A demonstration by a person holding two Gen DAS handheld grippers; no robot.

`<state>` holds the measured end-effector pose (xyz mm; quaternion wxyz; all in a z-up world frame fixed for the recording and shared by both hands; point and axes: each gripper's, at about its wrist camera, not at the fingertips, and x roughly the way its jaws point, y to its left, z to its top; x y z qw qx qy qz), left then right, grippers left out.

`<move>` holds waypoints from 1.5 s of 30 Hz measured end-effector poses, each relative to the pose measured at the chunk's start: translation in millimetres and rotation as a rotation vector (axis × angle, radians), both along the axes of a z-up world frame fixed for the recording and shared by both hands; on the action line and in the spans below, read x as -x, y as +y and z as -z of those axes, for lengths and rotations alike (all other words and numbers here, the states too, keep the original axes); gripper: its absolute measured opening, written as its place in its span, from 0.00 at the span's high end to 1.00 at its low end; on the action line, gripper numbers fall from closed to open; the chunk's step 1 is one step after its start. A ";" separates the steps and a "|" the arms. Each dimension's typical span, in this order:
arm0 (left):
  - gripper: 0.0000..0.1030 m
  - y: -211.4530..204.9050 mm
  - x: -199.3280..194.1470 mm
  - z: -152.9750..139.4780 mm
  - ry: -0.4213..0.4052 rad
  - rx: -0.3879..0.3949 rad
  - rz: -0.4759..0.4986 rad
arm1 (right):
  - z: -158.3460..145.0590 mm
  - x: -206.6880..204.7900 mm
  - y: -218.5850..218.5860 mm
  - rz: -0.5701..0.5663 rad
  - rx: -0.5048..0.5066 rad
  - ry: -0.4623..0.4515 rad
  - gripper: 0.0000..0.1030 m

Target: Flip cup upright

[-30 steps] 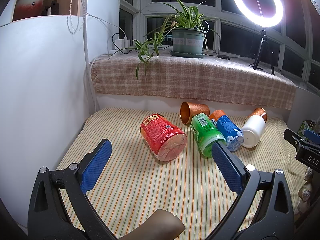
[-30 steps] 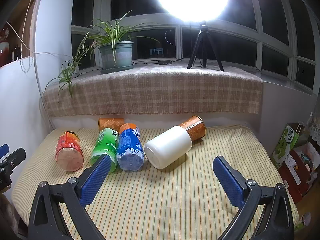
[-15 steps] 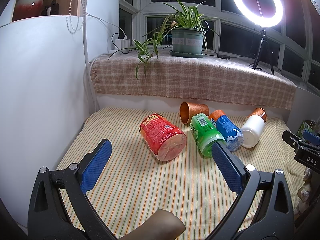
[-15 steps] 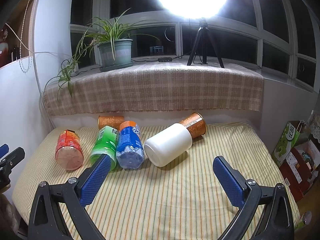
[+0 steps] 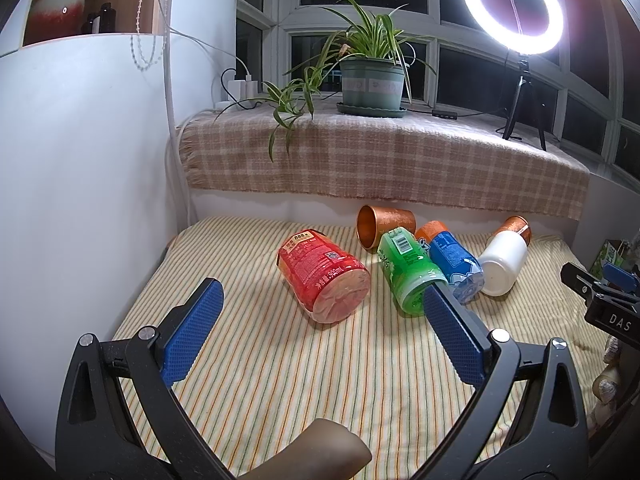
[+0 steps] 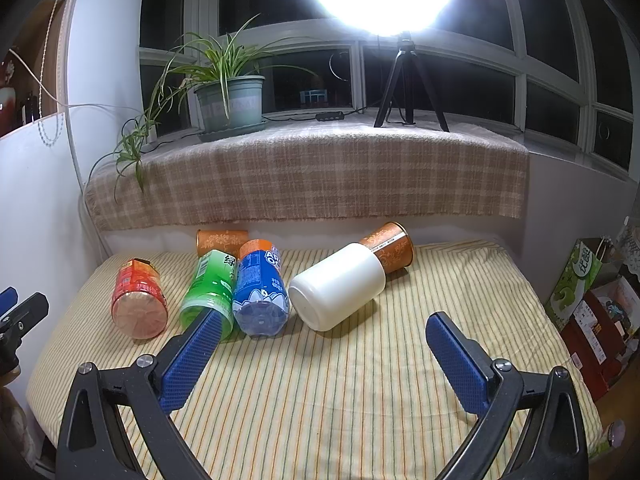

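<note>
Several cups lie on their sides on the striped cloth (image 5: 304, 380). A red cup (image 5: 324, 276), a green cup (image 5: 408, 272), a blue cup (image 5: 454, 264) and a white cup (image 5: 502, 262) lie in a row. A copper cup (image 5: 384, 226) lies behind the green one, its mouth facing left. Another copper cup (image 6: 390, 246) lies behind the white cup (image 6: 338, 286). My left gripper (image 5: 320, 320) is open and empty, in front of the red cup. My right gripper (image 6: 320, 344) is open and empty, in front of the white cup.
A plaid-covered window ledge (image 5: 380, 164) runs behind the cloth with a potted plant (image 5: 372, 84) and a ring light on a tripod (image 5: 516, 80). A white wall panel (image 5: 80, 180) stands at the left. Boxes and bags (image 6: 592, 300) sit past the right edge.
Both grippers have barely shifted. The cups have not moved.
</note>
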<state>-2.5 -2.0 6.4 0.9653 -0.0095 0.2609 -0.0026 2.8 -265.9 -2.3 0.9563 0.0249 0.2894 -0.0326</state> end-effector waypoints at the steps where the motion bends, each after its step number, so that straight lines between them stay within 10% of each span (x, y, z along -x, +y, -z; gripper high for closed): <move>1: 0.01 0.0 0.4 -0.3 -0.001 0.000 0.000 | 0.1 0.0 0.3 -0.001 0.000 0.001 0.00; 45: 0.01 5.6 6.2 7.8 0.013 0.001 -0.028 | 8.5 -44.4 -0.3 -0.116 -0.064 0.107 0.00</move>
